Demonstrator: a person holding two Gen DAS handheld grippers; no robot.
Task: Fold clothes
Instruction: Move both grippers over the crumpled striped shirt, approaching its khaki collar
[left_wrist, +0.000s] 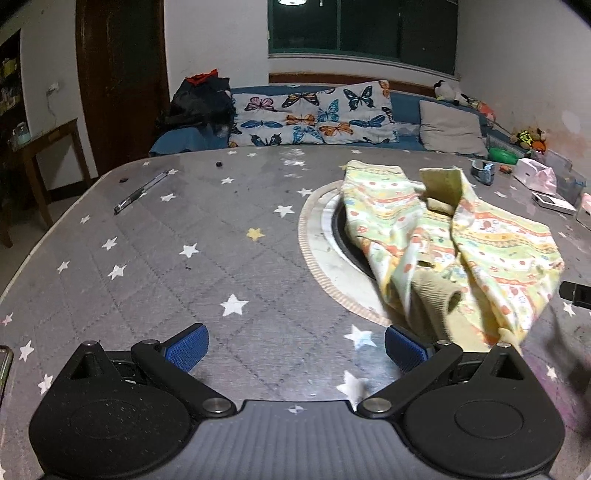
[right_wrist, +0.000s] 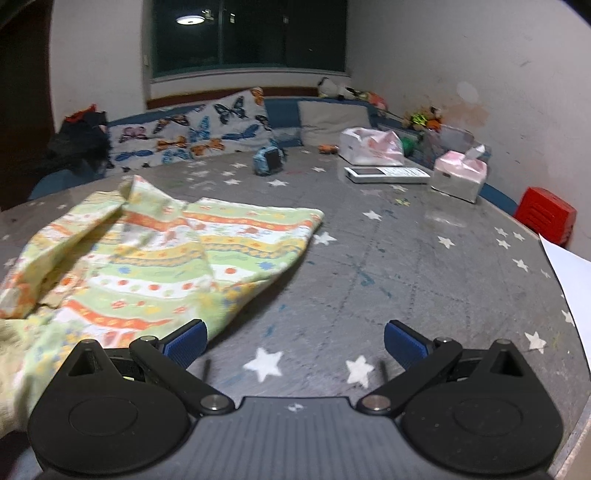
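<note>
A small patterned garment (left_wrist: 454, 243), yellow-green with orange stripes and ribbed tan cuffs, lies crumpled on the grey star-print table (left_wrist: 184, 258), partly over a round inset in the tabletop. My left gripper (left_wrist: 295, 349) is open and empty, hovering over the table left of the garment's near edge. In the right wrist view the garment (right_wrist: 155, 258) spreads to the left. My right gripper (right_wrist: 293, 341) is open and empty over bare table, its left fingertip (right_wrist: 186, 341) next to the garment's near hem.
A pen (left_wrist: 144, 192) lies at the table's far left. A tissue box (right_wrist: 460, 175), a white flat device (right_wrist: 386, 173), a pink-white bag (right_wrist: 371, 146) and a blue toy (right_wrist: 267, 160) stand at the far right. A white sheet (right_wrist: 570, 284) overhangs the right edge. A sofa with a butterfly cushion (left_wrist: 314, 114) lies behind.
</note>
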